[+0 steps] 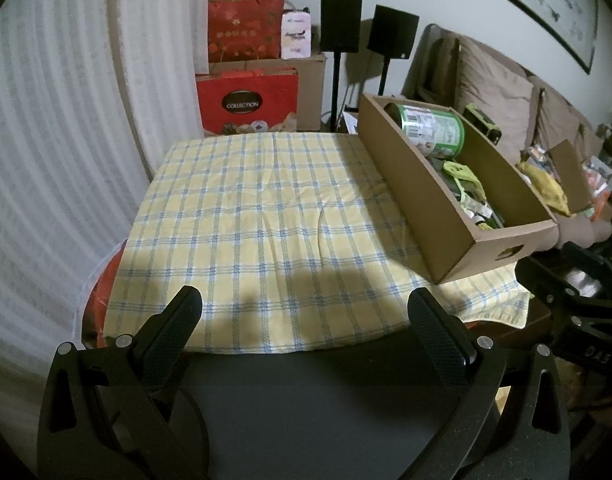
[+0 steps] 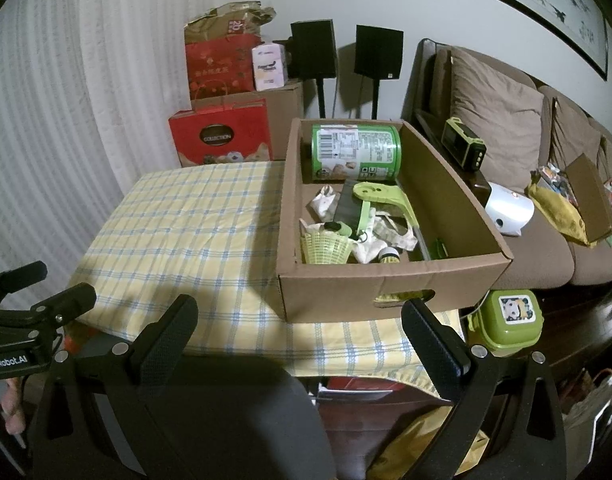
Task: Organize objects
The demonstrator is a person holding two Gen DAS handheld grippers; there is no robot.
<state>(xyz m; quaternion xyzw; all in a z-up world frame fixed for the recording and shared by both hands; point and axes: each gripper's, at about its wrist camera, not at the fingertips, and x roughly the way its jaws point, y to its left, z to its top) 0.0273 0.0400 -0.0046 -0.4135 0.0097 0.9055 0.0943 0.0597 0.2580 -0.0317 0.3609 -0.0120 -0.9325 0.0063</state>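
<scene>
A cardboard box (image 2: 386, 282) stands on the right side of a table with a yellow-blue checked cloth (image 2: 186, 220); it also shows in the left wrist view (image 1: 418, 196). Inside lie a green can (image 2: 356, 154), a lime plastic tool (image 2: 380, 196), a yellow mesh basket (image 2: 326, 248) and crumpled papers (image 2: 390, 232). My left gripper (image 1: 306, 304) is open and empty above the cloth's near edge. My right gripper (image 2: 300, 314) is open and empty just before the box's front wall.
A green lidded container (image 2: 510, 316) sits right of the box. A sofa (image 2: 546, 248) with cushions, a white device (image 2: 510, 210) and clutter stands on the right. Red gift bags (image 2: 220, 136), cartons and two speakers (image 2: 312, 48) stand behind the table. A curtain hangs on the left.
</scene>
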